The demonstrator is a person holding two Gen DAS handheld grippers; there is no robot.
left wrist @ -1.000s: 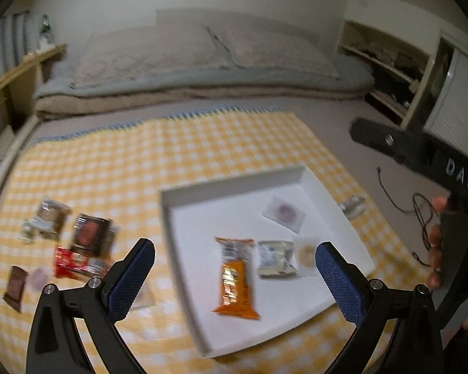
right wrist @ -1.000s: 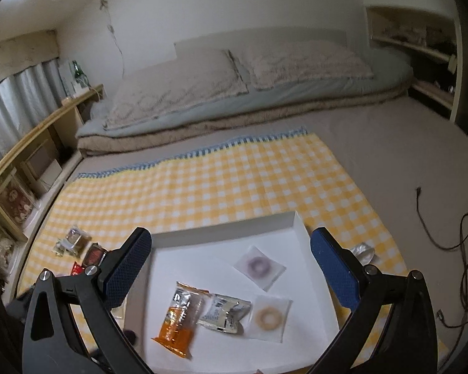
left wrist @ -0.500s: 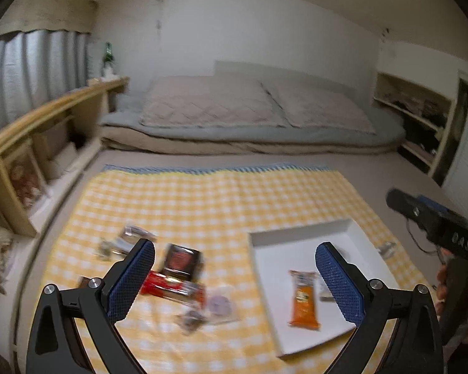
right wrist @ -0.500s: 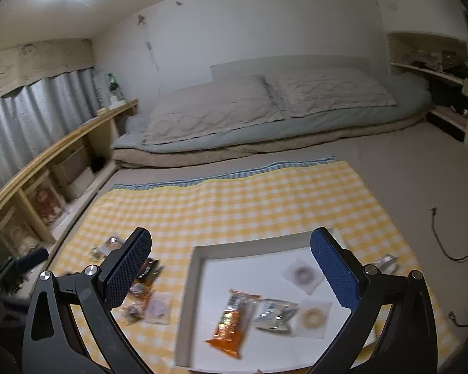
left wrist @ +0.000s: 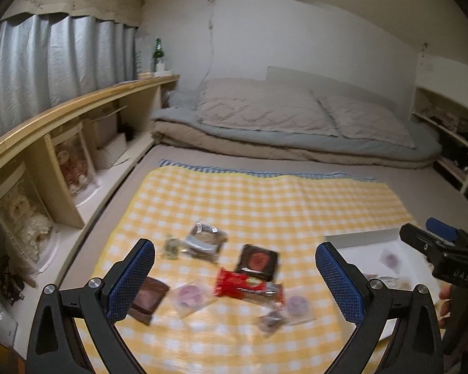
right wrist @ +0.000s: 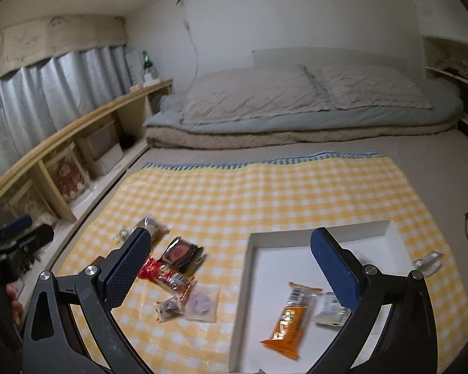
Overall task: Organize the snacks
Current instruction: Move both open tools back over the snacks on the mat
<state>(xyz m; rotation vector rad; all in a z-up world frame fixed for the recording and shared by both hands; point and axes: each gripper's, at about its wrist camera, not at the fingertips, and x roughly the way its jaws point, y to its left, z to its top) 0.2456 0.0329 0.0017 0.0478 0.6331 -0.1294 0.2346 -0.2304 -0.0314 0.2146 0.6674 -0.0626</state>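
- Left gripper [left wrist: 234, 280]: fingers spread wide, nothing between the blue pads; held above the yellow checked cloth [left wrist: 265, 199], over the loose snacks.
- Right gripper [right wrist: 231, 274]: fingers likewise spread wide and empty, held over the near left part of the white tray [right wrist: 249, 268]; in the left wrist view its black body shows at 3 o'clock, with a hand [left wrist: 446, 296] on the grip.
- Loose snacks on the cloth, left of the tray: a red wrapper [left wrist: 243, 283] at the centre of the group; a dark square packet [left wrist: 257, 260] touching it at 12 o'clock; a clear packet with a brown biscuit [left wrist: 202, 240] at 11 o'clock; a brown packet [left wrist: 148, 299] at 9 o'clock, partly behind the left pad; a clear packet with a purple ring [left wrist: 190, 296] between the brown packet and the red wrapper; another purple ring packet [left wrist: 296, 304] at 4 o'clock.
- Tray contents: an orange wrapper [right wrist: 288, 321] at the near middle, a pale packet [right wrist: 330, 310] just beside it at 3 o'clock.
- A small clear packet [right wrist: 427, 261] lies on the cloth outside the tray, at 3 o'clock from it.
- Background: folded bedding [right wrist: 296, 109] at 12 o'clock; wooden shelf [left wrist: 62, 115] at 9 o'clock.
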